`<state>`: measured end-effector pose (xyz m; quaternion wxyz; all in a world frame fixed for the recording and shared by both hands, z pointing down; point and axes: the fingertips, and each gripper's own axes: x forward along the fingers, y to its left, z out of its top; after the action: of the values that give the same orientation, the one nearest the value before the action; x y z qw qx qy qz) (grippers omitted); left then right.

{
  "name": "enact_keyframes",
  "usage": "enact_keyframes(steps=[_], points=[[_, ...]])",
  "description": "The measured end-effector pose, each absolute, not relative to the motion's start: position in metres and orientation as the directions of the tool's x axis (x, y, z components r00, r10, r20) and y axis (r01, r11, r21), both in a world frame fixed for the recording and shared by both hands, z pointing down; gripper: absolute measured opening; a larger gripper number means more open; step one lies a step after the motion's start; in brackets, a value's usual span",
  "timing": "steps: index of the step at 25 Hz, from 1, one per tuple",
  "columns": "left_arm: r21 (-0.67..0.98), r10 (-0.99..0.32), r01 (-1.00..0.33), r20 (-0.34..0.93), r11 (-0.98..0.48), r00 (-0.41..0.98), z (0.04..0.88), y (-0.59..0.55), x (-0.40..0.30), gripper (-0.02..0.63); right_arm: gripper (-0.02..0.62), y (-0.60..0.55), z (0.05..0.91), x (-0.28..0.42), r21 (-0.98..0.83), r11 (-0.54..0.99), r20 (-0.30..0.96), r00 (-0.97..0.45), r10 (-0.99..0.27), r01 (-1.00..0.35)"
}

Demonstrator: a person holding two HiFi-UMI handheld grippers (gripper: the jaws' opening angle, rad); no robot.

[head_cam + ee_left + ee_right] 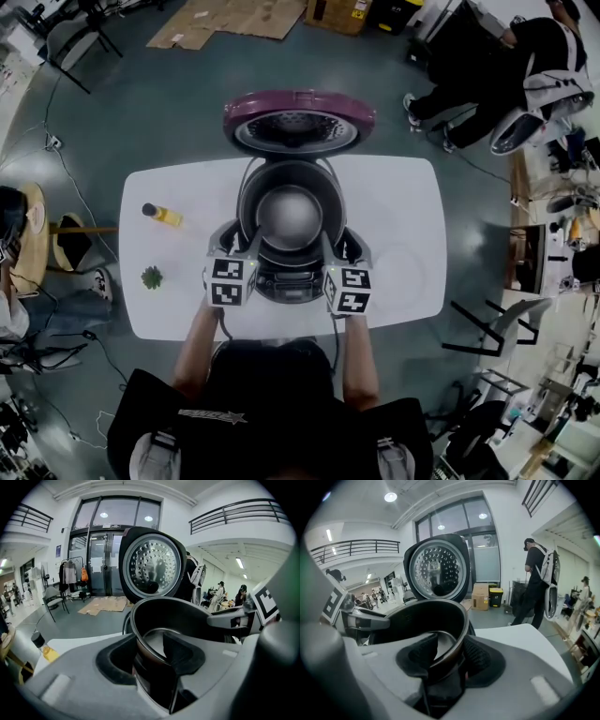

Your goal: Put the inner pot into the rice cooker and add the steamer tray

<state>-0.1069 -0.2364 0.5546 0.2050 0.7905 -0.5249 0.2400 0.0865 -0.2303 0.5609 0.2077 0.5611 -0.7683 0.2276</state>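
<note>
While the rice cooker (287,281) stands open near the middle of the white worktop (403,225), its maroon-rimmed lid (298,122) tipped back on the far side, the inner pot (289,214) is held right over the cooker's opening by two grips on its rim. Whether the pot already sits fully down in the body cannot be told. The left hand-held gripper (248,246) is clamped on the pot's left rim. In the left gripper view that hand-held gripper (150,656) has one dark pad inside the pot (178,616) and the other against its outer wall. The right hand-held gripper (328,246) is clamped the same way on the right rim, and the right gripper view shows the rim pinched between the two pads of that hand-held gripper (452,660), with the pot's dark inner wall (422,618) curving away to the left. Both gripper views look past the pot to the perforated underside of the lid (152,566) (436,569). A small bottle of yellow liquid (164,215) and a small green plant-like thing (152,277) lie on the worktop well to the left of the cooker, apart from each other.
</note>
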Motion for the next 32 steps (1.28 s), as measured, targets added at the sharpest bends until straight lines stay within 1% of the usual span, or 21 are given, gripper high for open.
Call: enact_keyframes(steps=[7,17,26,31,32], points=[[0.084,-0.683,-0.928,0.653,-0.363,0.327,0.569,-0.239,-0.109,0.184,0.173,-0.234,0.579,0.083,-0.128,0.258,0.632,-0.28,-0.723,-0.957],[0.082,-0.642,-0.928,0.7,-0.363,0.313,0.589,-0.241,-0.11,0.184,0.173,-0.234,0.596,0.082,-0.178,0.254,0.709,-0.303,-0.637,-0.951],[0.072,-0.632,-0.926,0.71,-0.371,0.309,0.595,-0.242,-0.114,0.184,0.173,-0.233,0.601,0.08,-0.152,0.264,0.726,-0.288,-0.624,-0.953],[0.082,-0.634,-0.926,0.707,-0.368,0.314,0.595,-0.241,-0.112,0.184,0.183,-0.233,0.6,0.084,-0.155,0.266,0.721,-0.293,-0.628,-0.952],[0.08,-0.641,-0.928,0.701,-0.363,0.312,0.593,-0.242,-0.112,0.198,0.196,-0.233,0.599,0.085,-0.15,0.262,0.716,-0.288,-0.636,-0.953]])
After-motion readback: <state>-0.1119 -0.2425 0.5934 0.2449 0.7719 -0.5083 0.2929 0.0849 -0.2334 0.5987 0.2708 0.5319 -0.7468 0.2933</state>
